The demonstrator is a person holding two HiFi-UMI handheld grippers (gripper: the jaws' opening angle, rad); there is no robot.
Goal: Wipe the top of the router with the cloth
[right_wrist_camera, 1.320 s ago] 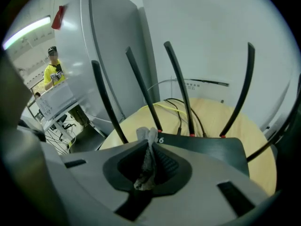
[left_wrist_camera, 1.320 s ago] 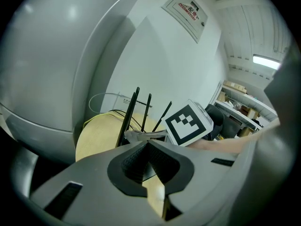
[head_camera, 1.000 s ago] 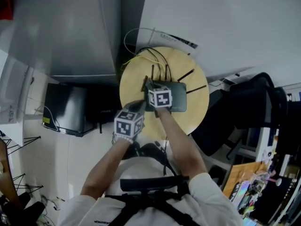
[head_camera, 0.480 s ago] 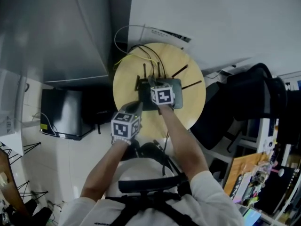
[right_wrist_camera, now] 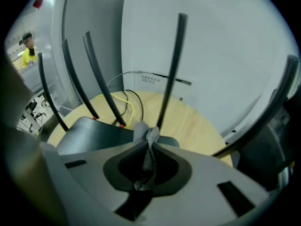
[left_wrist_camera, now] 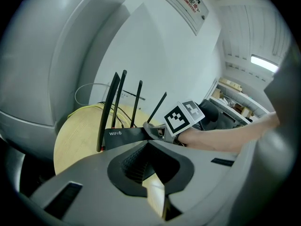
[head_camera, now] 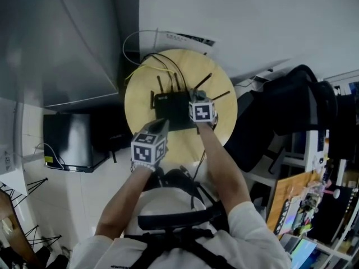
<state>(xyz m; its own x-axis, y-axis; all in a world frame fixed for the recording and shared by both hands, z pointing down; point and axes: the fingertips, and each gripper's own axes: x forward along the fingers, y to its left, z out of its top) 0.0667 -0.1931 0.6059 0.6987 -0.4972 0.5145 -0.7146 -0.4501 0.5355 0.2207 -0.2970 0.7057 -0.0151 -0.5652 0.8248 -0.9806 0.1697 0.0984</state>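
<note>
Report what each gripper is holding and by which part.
Right gripper: shut on the grey cloth, pinched at a bunched fold, a tuft poking past the jaw tips. Left gripper: jaws together, nothing held.

Black router (head_camera: pixel 171 108), grey cloth (right_wrist_camera: pixel 146 134), pale wood-grain table (head_camera: pixel 138 104)

Table: round light wooden tabletop (head_camera: pixel 139 102), mid-scene, against the far white wall (head_camera: pixel 252 21).
Cables: thin yellow cable (head_camera: pixel 136 70) and black cables (head_camera: pixel 171 66) on the table's far left part.
Label: white printed sticker (head_camera: pixel 185 38) on the wall, just beyond the table's far rim.
Left: grey cabinet panel (head_camera: pixel 56 38); black box (head_camera: pixel 70 140) on the floor.
Right: black office chair (head_camera: pixel 291 108); shelves of colourful items (head_camera: pixel 305 217), nearer.
</note>
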